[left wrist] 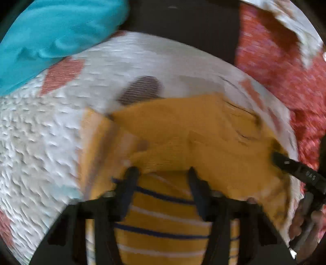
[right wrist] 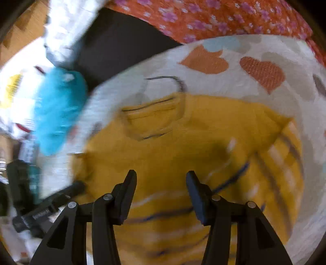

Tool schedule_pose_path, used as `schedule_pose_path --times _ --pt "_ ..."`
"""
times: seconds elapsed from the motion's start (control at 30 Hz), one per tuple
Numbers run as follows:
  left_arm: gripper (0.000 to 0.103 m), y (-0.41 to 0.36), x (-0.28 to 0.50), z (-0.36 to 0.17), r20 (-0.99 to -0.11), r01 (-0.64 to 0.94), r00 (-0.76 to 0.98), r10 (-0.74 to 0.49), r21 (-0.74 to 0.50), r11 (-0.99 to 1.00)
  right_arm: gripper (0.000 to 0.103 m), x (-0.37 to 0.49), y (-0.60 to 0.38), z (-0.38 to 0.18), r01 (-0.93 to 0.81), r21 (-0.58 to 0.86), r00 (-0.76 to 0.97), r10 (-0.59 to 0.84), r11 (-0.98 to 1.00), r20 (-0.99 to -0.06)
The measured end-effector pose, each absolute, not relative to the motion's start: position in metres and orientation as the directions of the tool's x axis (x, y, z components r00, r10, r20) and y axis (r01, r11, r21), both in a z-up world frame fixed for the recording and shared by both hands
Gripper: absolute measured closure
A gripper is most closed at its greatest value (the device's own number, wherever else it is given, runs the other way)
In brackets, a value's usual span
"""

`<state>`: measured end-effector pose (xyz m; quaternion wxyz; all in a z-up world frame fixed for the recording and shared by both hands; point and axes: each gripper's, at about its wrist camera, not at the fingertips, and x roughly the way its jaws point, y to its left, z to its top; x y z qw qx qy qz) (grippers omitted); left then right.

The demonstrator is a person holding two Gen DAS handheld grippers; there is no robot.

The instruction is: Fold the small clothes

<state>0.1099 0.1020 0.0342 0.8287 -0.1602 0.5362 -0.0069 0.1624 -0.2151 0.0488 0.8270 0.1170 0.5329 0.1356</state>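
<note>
A small yellow garment with blue and white stripes lies partly folded on a white cloth with heart prints. It also shows in the right wrist view. My left gripper is open and hovers over the striped part, holding nothing. My right gripper is open above the yellow garment and also empty. The right gripper's finger shows at the right edge of the left wrist view, near the garment's side. The left gripper shows at the lower left of the right wrist view. Both views are blurred.
A turquoise garment lies at the far edge of the white cloth, also in the right wrist view. An orange-red flowered fabric lies behind, with a dark gap between.
</note>
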Motion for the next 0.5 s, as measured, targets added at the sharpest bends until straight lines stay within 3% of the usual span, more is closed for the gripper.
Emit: schedule_pose_path --times 0.03,0.07,0.13,0.2,0.27,0.33,0.4,0.5 --pt "0.081 0.113 0.114 0.033 -0.886 -0.187 0.424 -0.185 -0.286 0.940 0.050 0.170 -0.223 0.048 -0.071 0.313 0.412 0.314 0.947 -0.856" --pt "0.082 0.124 0.117 0.034 -0.880 -0.207 0.433 -0.196 -0.308 0.928 0.050 0.175 -0.232 0.048 -0.047 0.319 0.419 0.309 0.947 -0.854" --pt "0.070 0.138 0.119 0.044 -0.876 -0.238 0.459 -0.148 -0.281 0.930 0.049 0.179 -0.253 0.055 0.003 0.347 0.445 0.309 0.938 -0.840" --pt "0.066 0.154 0.115 0.056 -0.854 -0.251 0.497 -0.151 -0.309 0.917 0.048 0.171 -0.269 0.069 -0.014 0.367 0.480 0.328 0.930 -0.814" --pt "0.065 0.168 0.105 0.064 -0.836 -0.275 0.515 -0.187 -0.368 0.888 0.046 0.159 -0.283 0.077 -0.027 0.377 0.486 0.342 0.926 -0.804" --pt "0.051 0.175 0.087 0.066 -0.816 -0.274 0.527 -0.237 -0.427 0.862 0.043 0.143 -0.300 0.081 -0.030 0.410 0.492 0.370 0.912 -0.788" --pt "0.043 0.172 0.070 0.067 -0.810 -0.268 0.528 -0.256 -0.445 0.855 0.036 0.124 -0.318 0.078 -0.013 0.434 0.482 0.386 0.901 -0.787" --pt "0.033 0.164 0.034 0.056 -0.793 -0.247 0.518 -0.323 -0.499 0.830 0.035 0.096 -0.331 0.071 -0.016 0.458 0.451 0.416 0.889 -0.790"
